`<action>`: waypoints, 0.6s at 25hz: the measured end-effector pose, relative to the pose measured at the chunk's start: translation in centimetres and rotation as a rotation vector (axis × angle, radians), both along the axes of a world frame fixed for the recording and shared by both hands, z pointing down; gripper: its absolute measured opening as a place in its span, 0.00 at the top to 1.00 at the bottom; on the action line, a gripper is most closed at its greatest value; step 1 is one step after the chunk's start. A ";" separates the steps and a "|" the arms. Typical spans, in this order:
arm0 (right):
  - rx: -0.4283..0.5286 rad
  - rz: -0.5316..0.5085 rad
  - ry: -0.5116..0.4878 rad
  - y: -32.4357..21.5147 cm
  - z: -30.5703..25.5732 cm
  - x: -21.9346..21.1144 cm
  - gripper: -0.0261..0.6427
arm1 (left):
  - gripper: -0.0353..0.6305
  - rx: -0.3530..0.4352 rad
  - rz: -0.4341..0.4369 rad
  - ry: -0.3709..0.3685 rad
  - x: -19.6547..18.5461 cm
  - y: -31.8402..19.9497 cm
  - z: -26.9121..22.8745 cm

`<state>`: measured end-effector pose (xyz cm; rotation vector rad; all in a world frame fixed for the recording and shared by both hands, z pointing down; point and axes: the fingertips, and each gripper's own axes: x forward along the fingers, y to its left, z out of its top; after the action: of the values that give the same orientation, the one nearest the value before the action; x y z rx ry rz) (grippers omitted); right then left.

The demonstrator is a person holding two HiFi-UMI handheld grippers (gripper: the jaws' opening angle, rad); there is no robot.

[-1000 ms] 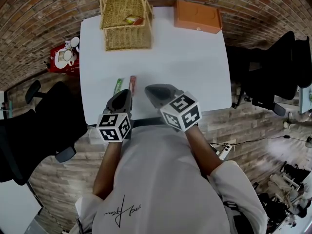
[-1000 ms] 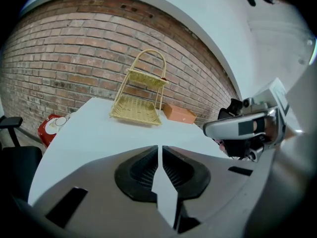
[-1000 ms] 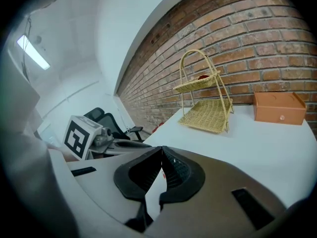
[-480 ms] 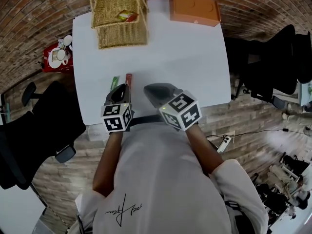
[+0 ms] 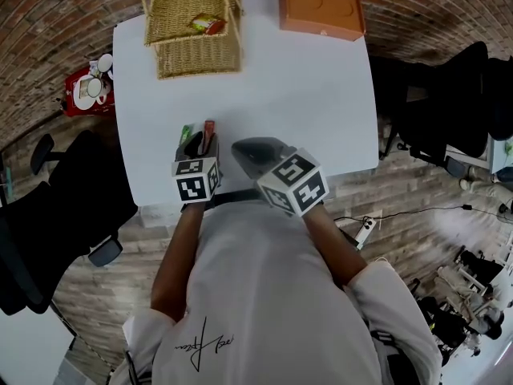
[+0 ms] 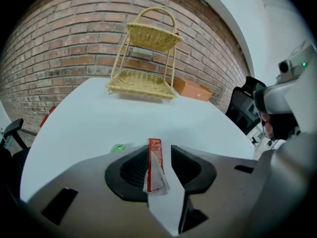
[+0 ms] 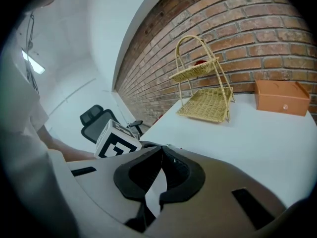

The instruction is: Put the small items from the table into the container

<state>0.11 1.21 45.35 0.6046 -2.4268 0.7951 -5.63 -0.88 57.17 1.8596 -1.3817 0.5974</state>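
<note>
Table (image 5: 304,95): flat, white, matte, rectangular.

The container is sitting at the far-left edge: a two-tier wicker basket (image 5: 191,30), pale woven straw, rectangular trays on a thin frame with a looped handle. A small red-and-yellow packet (image 5: 207,25) is already lying in its top tier.

An orange box (image 5: 321,10), smooth, flat and rectangular, is sitting at the far-right corner.

Two small items are lying near the near-left edge, side by side and pointing away from the person:
- red packet (image 6: 154,162): slim, stick-shaped, printed wrapper with a white crimped near end
- green packet (image 6: 118,147): same slim shape, just left of the red one; only its tip is showing past the gripper body

Left gripper (image 5: 198,141): grey moulded body, black ribbed pads, marker cube at the back.
- It is pointing steeply down at the near-left edge.
- Its jaws are opening and standing clearly apart.
- The red packet is lying in the gap between them. A gap is showing on the right pad's side, so nothing is clamped. I can't tell whether the left pad is touching the wrapper.

Right gripper (image 7: 161,175): same build.
- It is hanging over the near edge, just right of the left one.
- Its jaws are closed together, tips meeting, with nothing between them.
</note>
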 end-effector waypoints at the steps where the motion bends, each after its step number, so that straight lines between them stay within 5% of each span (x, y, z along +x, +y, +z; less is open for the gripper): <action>1: -0.003 -0.001 0.001 0.0 0.1 0.0 0.93 | 0.76 -0.008 0.003 -0.001 0.1 0.0 0.3; 15: -0.016 0.012 0.010 -0.1 0.4 0.5 0.93 | 0.76 -0.079 -0.010 -0.046 -0.2 -0.2 2.6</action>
<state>0.65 1.08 45.78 0.6165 -2.4076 0.8142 -5.78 -1.08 59.75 1.7850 -1.3766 0.6835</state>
